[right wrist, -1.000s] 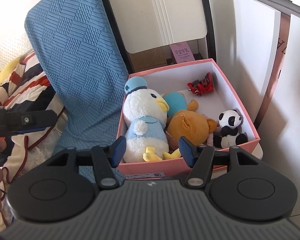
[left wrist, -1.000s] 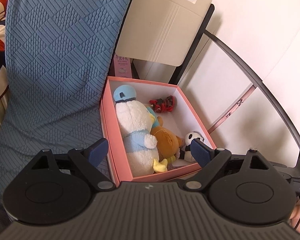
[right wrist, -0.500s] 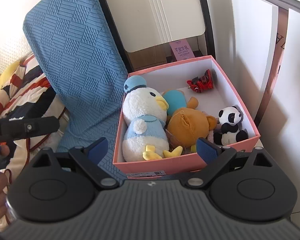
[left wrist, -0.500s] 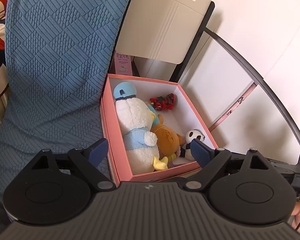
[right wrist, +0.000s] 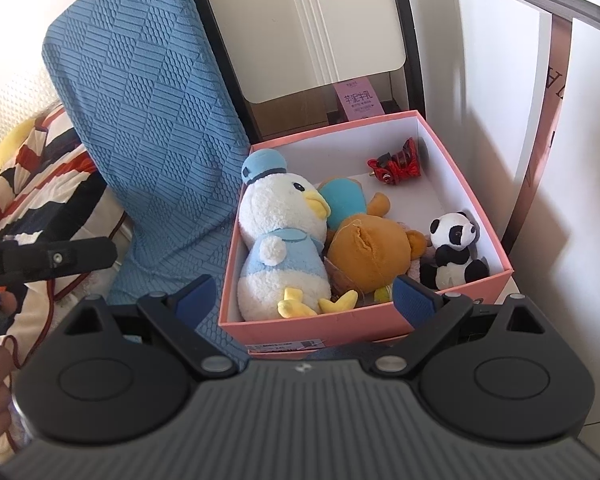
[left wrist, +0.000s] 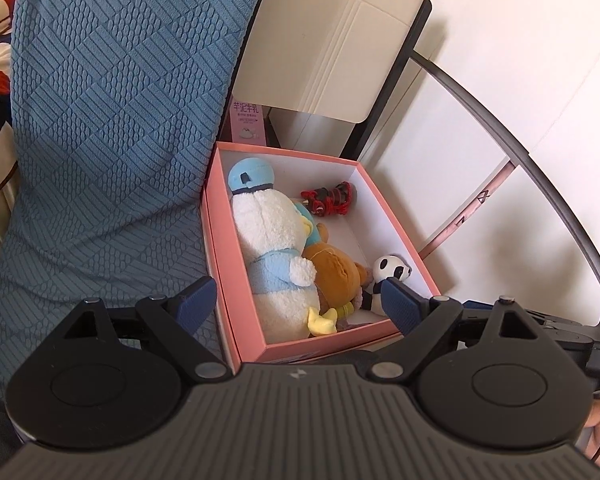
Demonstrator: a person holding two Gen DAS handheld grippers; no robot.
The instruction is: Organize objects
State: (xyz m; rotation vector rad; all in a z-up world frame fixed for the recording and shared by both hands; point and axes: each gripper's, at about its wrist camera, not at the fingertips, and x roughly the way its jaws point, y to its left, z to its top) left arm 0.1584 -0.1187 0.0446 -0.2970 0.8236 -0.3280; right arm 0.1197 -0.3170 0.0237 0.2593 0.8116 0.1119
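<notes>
Right hand-held gripper (right wrist: 306, 300): jaws have just been opening and now stand spread wide, nothing between them, hanging above the near rim of the box
Left hand-held gripper (left wrist: 298, 302): spread wide, empty, above the box's near corner
Pink box (right wrist: 312, 326): open-topped, white inside; a printed sticker on its near wall, too small to read
Duck plush (right wrist: 280, 236): white with blue hat, upright against the box's left wall
Brown bear plush (right wrist: 370, 252): lying beside the duck, touching it
Panda plush (right wrist: 454, 250): small, seated in the near right corner
Red toy (right wrist: 398, 162): at the far right wall, bare white floor around it
Blue textured cloth (right wrist: 148, 120): draped just left of the box
Pink carton (right wrist: 358, 100): behind the box, Chinese characters on it, not clearly legible
Right edge: a strip with partial letters, unreadable
</notes>
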